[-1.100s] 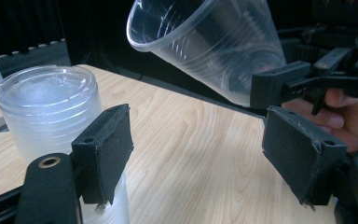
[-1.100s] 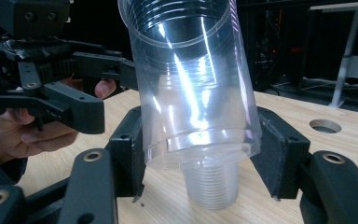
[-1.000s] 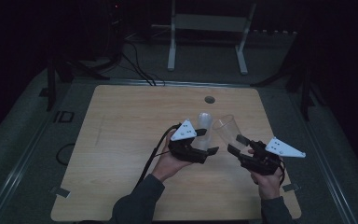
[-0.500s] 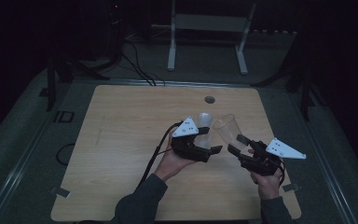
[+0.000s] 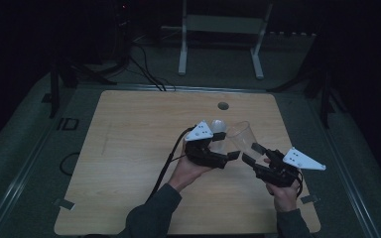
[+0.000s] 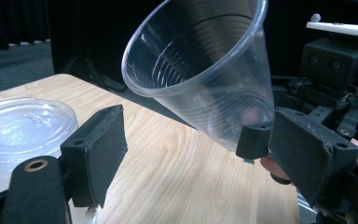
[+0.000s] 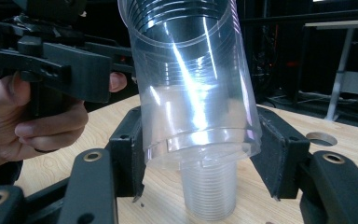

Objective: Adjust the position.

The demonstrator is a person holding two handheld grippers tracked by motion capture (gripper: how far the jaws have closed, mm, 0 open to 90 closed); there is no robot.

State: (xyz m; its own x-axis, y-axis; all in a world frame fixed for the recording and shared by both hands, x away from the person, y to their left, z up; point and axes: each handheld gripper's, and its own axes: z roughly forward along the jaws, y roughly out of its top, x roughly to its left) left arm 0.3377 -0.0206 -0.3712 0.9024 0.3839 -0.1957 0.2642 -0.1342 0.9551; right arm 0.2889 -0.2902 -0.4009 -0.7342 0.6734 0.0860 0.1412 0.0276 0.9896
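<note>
While held aloft: clear ribbed plastic cup (image 7: 193, 88), tilted above the pale wooden table (image 5: 129, 148)
Right gripper (image 5: 247, 153): clenched around the cup's lower wall
Left gripper (image 5: 234, 155): jaws just spread apart, released, near the cup's base
Far left: clear plastic lid (image 6: 21, 126)

The high view is dim: the table (image 5: 129, 163) is the one lit surface, and the room past its far edge sinks into near black, with fine grain all over. The two gripper views are brighter. In the right gripper view, white glare streaks run down the cup (image 7: 196, 88), and the hand at the left edge is soft. In the left gripper view, the near jaws are slightly blurred and the background is dark.
</note>
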